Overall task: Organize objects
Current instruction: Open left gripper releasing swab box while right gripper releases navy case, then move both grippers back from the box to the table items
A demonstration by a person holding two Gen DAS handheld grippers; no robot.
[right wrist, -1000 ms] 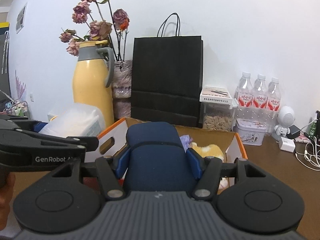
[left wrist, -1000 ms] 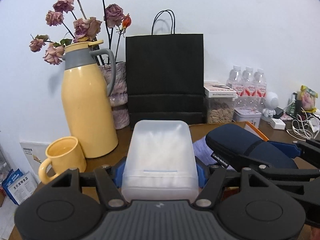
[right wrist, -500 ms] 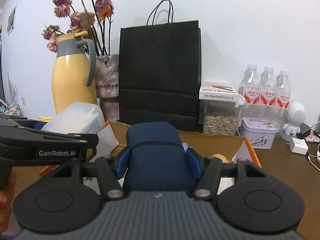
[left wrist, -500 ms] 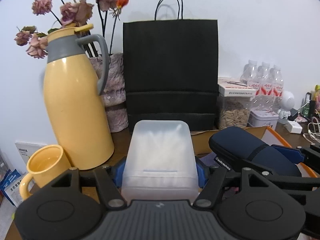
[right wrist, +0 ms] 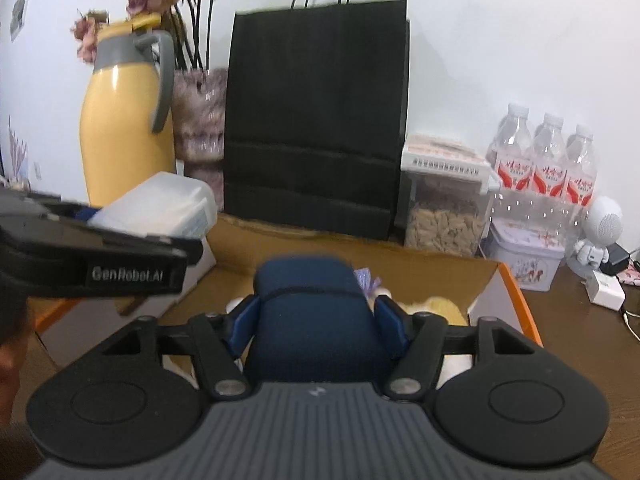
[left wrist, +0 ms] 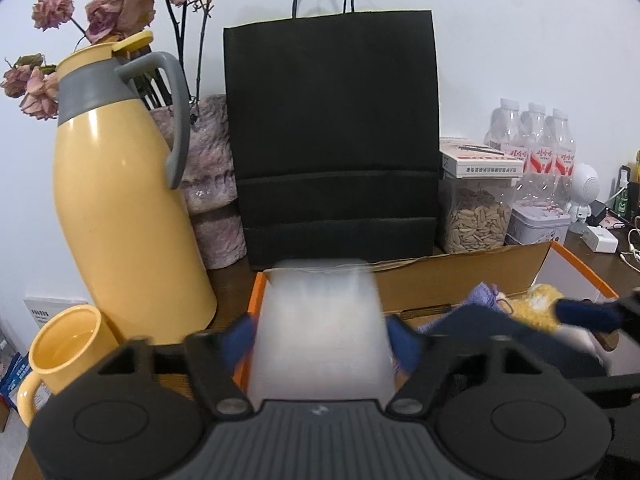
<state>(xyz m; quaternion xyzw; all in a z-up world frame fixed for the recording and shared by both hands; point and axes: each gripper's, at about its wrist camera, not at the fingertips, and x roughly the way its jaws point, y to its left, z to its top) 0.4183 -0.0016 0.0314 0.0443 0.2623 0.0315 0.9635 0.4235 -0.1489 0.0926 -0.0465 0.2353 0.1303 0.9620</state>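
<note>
Translucent white plastic box point(left wrist: 320, 332) and dark blue fabric case point(right wrist: 316, 312) now hang over the orange-edged cardboard box point(right wrist: 516, 288), as left tongs point(left wrist: 320, 336) and right tongs point(right wrist: 318, 320) have just been opening, pads apart, so release looks underway

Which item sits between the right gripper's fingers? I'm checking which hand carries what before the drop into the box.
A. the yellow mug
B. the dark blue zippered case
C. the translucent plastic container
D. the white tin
B: in the right wrist view the dark blue zippered case fills the gap between the right gripper fingers, over the cardboard box.
</note>
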